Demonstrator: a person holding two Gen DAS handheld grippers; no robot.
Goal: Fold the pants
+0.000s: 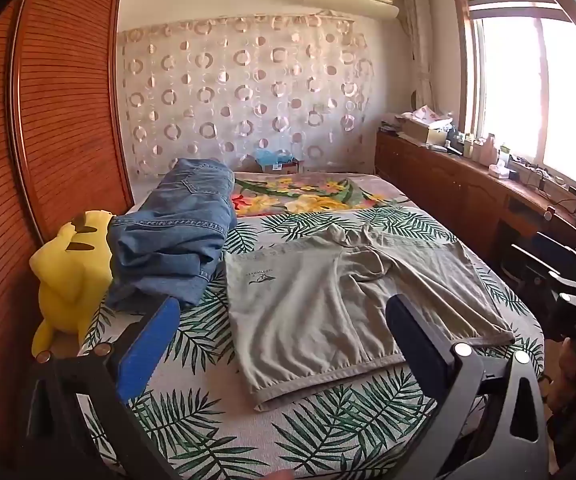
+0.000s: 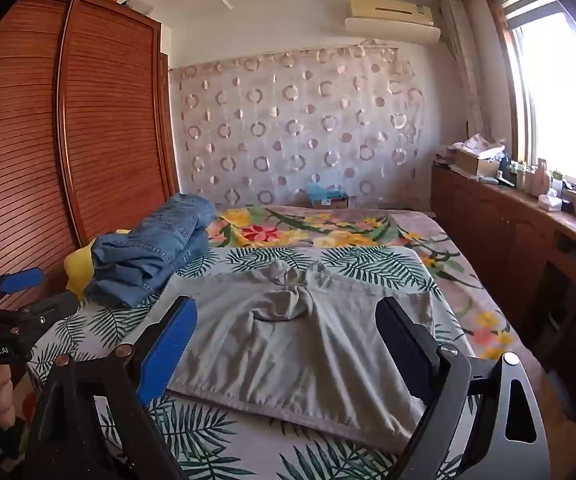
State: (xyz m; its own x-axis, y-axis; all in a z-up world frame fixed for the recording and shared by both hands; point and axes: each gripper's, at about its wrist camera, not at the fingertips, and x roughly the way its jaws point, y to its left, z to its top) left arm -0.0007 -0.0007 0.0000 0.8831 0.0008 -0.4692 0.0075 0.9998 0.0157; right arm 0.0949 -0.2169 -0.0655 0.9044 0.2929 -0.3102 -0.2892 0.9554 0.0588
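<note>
Both wrist views look from the bed's (image 1: pixel 192 432) near end toward the far curtained wall (image 2: pixel 296 128), sharing the grey pants (image 1: pixel 328 312) between their tongs.

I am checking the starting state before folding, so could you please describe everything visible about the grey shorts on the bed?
The grey shorts are light grey-green, of soft knit-looking fabric, with a small dark logo on one leg. They lie spread flat and unfolded on the leaf-print sheet, hemmed leg openings toward the cameras, waistband bunched at the far end. Only the sheet touches them; the folded jeans lie just beside. Both grippers are open and hold nothing.
</note>
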